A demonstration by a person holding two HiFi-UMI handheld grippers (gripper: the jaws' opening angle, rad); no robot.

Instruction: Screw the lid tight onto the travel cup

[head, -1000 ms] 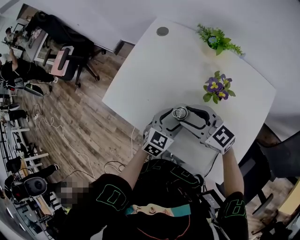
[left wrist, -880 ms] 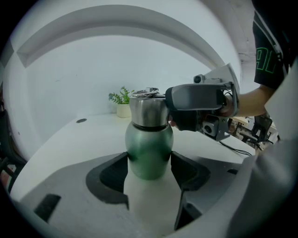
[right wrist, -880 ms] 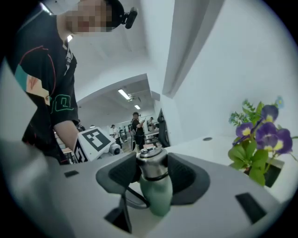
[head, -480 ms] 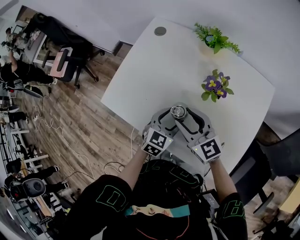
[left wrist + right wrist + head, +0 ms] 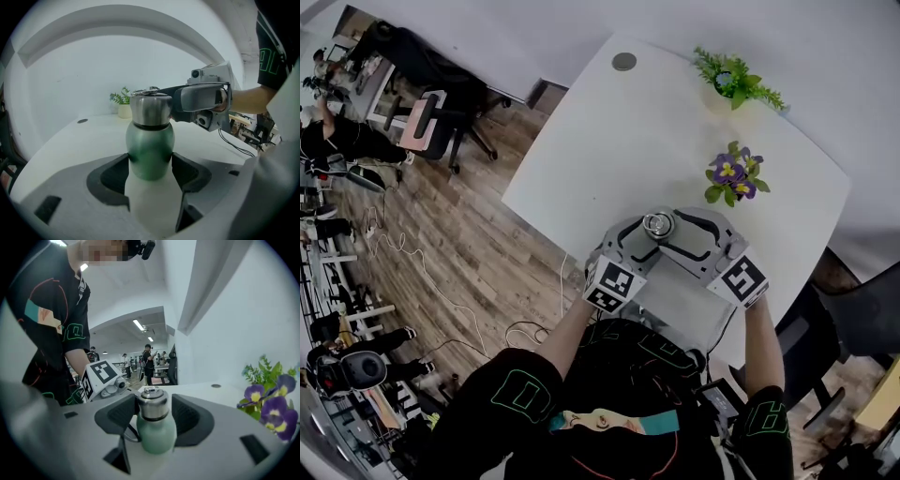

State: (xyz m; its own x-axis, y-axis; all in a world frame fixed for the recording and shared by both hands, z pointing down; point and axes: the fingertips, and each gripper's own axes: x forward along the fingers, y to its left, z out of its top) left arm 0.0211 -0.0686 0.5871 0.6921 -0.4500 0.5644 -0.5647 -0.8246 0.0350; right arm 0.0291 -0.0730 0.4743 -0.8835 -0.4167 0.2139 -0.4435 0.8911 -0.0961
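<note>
Left gripper clamps the green travel cup; only its own view shows the right gripper, just-opening jaws flanking the lid.

Green cup, silver lid, purple flowers.

In my left gripper view the travel cup blurs to a pale smear toward its foot, lost at the bottom edge. From the head view my left gripper and right gripper, whose jaws have just been opening around the lid, hide its body.
</note>
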